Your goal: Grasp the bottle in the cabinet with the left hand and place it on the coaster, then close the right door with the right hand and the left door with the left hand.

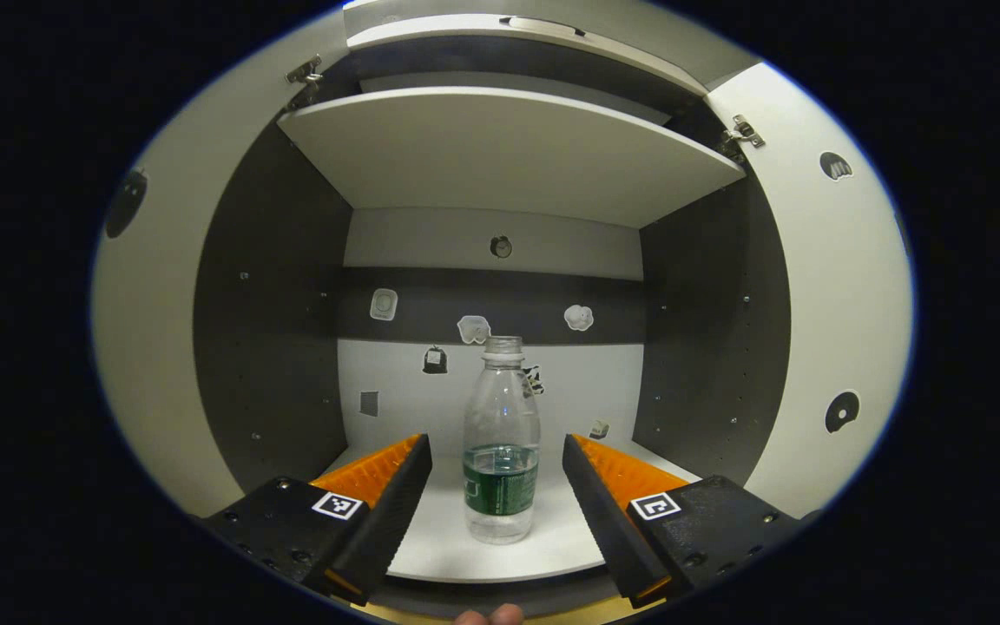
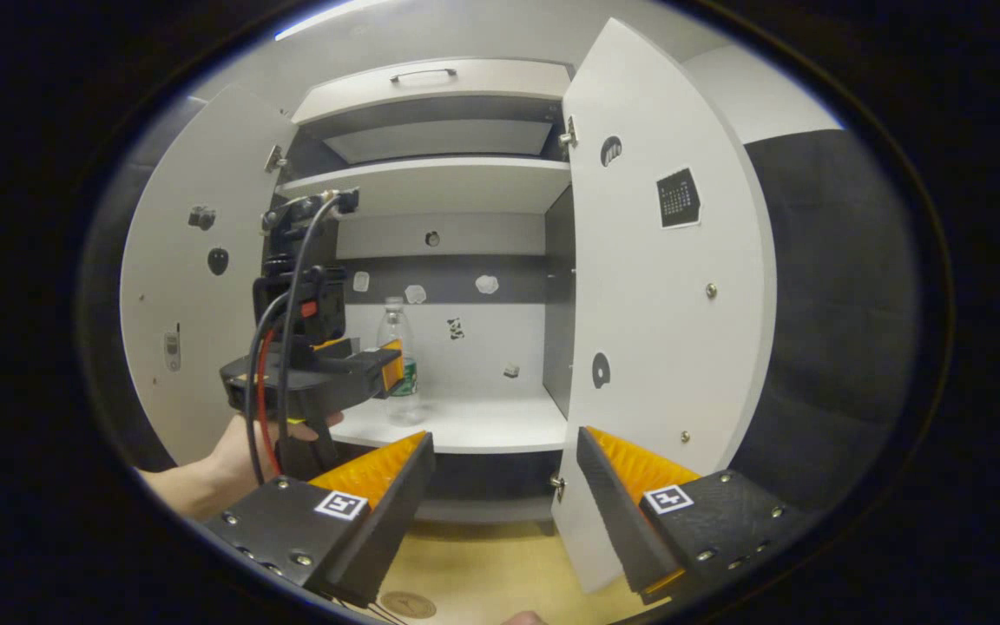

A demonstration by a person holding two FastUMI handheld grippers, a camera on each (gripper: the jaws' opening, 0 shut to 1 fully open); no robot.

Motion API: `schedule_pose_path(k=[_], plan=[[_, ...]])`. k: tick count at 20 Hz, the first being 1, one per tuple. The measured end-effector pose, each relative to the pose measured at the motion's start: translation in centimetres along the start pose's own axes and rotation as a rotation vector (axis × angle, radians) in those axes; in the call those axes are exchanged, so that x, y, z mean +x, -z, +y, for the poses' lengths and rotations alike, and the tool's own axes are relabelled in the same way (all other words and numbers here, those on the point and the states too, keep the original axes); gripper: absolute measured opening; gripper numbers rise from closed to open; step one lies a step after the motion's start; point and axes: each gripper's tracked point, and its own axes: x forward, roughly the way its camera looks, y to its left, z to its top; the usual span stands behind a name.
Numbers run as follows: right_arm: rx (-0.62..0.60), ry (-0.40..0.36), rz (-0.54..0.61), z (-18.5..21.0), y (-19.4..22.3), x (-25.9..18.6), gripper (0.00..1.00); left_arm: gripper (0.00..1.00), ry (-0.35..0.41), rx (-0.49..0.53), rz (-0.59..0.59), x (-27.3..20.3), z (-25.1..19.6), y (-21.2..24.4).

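While the bottle (image 1: 502,443) stands mid-frame on the cabinet shelf (image 1: 465,547), the left hand-held gripper (image 1: 496,486) gapes wide to straddle it, and the right hand-held gripper (image 2: 504,486) waits open.

Each hand-held gripper (image 1: 496,486) has ridged finger faces, screw-studded black blocks with square black-and-white markers, and the left hand-held gripper (image 2: 383,369) trails black and red cables.

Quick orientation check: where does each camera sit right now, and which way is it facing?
Left gripper view: rides the left claw, at the cabinet mouth, facing straight in at the bottle; own fingers open either side of it.
Right gripper view: rides the right claw, farther back, facing the open right door; shows the left claw and its hand.
Shared: bottle, shelf, both doors.
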Motion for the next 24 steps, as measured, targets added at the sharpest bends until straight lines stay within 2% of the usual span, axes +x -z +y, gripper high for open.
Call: schedule_pose_path(k=[11, 14, 19, 24], plan=[[0.003, 0.01, 0.039, -1.3, 1.0, -0.4, 1.0, 0.95, -0.02, 0.013, 0.041, 5.8, 0.1, 2.3], [0.001, 0.018, 0.046, -1.9, 1.5, -0.8, 1.0, 0.82, -0.041, 0.029, 0.051, 6.0, 0.6, 2.5], [0.019, 0.014, 0.055, -2.5, 2.1, -1.6, 1.0, 0.81, -0.057, 0.036, 0.017, 3.6, 0.7, 0.7], [0.031, 0.003, 0.057, -2.8, 2.4, -2.8, 1.0, 0.81, -0.045, 0.038, -0.021, -2.4, -0.1, -0.6]])
